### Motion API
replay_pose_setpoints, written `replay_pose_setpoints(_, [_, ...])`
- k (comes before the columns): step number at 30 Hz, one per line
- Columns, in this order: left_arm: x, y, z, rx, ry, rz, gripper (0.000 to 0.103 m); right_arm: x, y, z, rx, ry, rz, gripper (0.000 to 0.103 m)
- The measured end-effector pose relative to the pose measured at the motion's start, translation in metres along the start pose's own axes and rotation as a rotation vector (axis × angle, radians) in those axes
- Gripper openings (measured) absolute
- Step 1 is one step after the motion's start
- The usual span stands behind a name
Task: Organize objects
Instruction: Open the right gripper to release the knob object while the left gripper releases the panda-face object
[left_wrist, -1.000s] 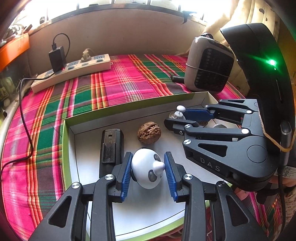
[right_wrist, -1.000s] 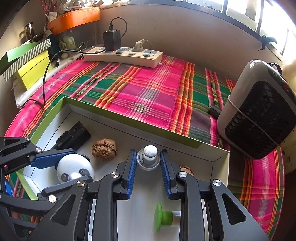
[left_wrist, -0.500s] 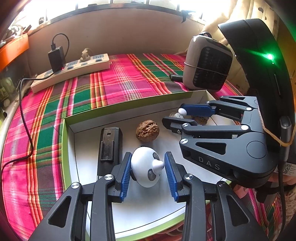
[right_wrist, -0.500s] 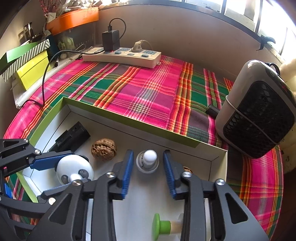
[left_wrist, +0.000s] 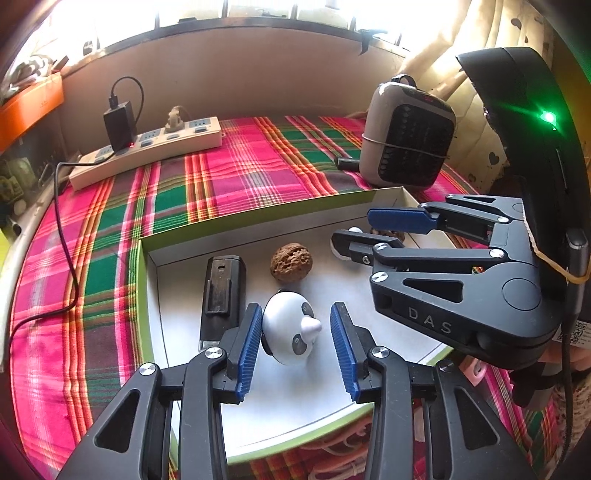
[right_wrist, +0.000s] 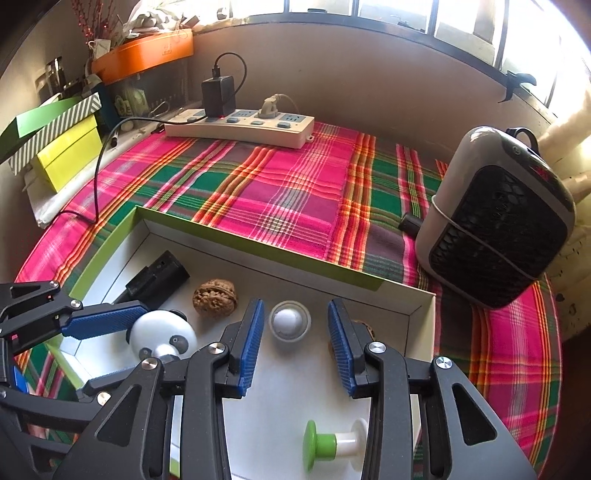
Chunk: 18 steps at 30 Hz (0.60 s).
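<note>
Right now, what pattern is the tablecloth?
Tablecloth: pink, green and orange plaid, clearest in the right wrist view.

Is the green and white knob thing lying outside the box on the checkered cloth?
No, the green and white knob lies on its side on the white floor inside the box, not on the plaid cloth.

Sunlight poured through a barred window (right_wrist: 406, 14) above a beige wall (right_wrist: 369, 85); a plaid cloth (right_wrist: 288, 192) covered the bench.
</note>
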<state>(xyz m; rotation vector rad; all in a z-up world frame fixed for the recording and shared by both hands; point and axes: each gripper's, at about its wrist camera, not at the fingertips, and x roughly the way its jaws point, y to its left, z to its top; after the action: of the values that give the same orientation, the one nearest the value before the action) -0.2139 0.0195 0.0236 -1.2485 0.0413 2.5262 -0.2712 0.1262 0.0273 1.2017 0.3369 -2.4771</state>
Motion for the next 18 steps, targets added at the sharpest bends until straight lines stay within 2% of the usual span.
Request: replay_pose_setpoints(18, [-0.032, -0.002, -0.016, -0.005, -0.047, 0.02, 0.037, -0.046, -0.001, -0.02, 0.048, -0.08, -0.009, 0.038])
